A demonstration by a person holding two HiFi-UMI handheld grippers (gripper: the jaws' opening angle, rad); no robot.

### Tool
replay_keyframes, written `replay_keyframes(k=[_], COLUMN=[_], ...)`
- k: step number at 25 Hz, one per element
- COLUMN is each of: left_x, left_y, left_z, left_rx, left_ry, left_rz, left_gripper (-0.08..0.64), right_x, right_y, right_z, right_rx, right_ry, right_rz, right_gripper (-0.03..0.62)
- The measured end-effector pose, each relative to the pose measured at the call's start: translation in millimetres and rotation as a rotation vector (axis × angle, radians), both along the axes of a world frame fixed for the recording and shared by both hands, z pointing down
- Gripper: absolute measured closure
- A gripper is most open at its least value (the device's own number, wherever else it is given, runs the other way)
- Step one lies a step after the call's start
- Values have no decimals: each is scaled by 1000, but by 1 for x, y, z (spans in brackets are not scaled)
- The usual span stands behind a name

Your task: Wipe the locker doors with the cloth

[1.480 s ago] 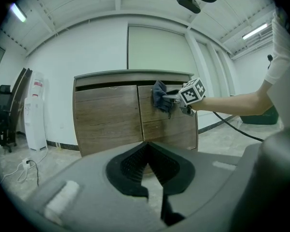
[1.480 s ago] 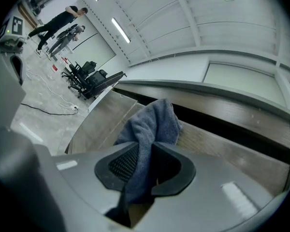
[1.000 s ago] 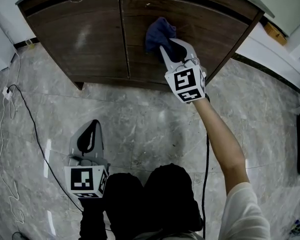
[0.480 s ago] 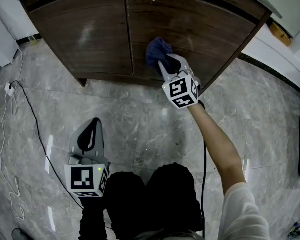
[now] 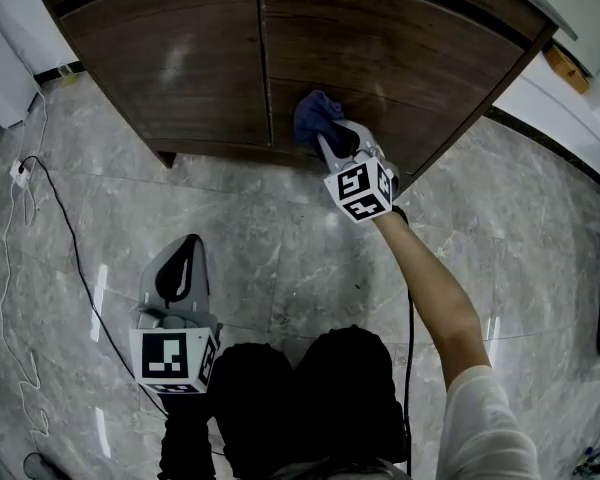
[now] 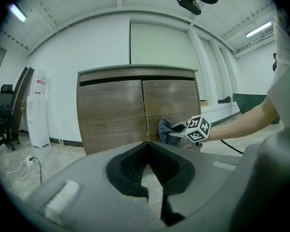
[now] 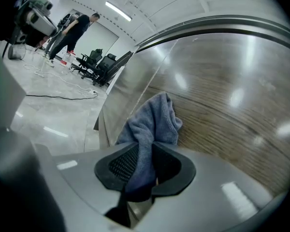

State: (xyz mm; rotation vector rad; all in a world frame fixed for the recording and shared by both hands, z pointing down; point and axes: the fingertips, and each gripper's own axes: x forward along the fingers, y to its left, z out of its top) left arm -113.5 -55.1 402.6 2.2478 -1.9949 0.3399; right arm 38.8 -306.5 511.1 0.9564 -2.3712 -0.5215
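Right gripper (image 5: 332,140) pinches cloth (image 5: 313,115), bunched at its 11 o'clock against low part of right locker door (image 5: 410,58). Rest of panel lies toward 12 o'clock. Left gripper (image 5: 183,268) pressed together, empty, well apart from the doors.

A crumpled blue cloth (image 5: 315,116) is pressing against the lower part of the right of two closed, dark wood-grain locker doors (image 5: 180,63).
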Motion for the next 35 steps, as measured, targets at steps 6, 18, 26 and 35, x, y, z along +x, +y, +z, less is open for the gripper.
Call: replay_keyframes(k=[6,18,26,35], left_x=[-5,-14,-16,-15], left_y=[1,1,3,5], left_z=[4,11,11,6], left_rx=[-2,-19,-19,1], left_ry=[-5,3,6,20], left_rz=[-7,-26,-31,-27], left_gripper=[560,560,560,560], right_x=[0,2,0,-7], right_y=[1,3,8,48], right_z=[32,85,89,34], right_rx=[-49,-162,-189,-111], right_ry=[29,67,60,-16], right_rz=[4,19,22,-39], right_gripper=[508,508,508,508])
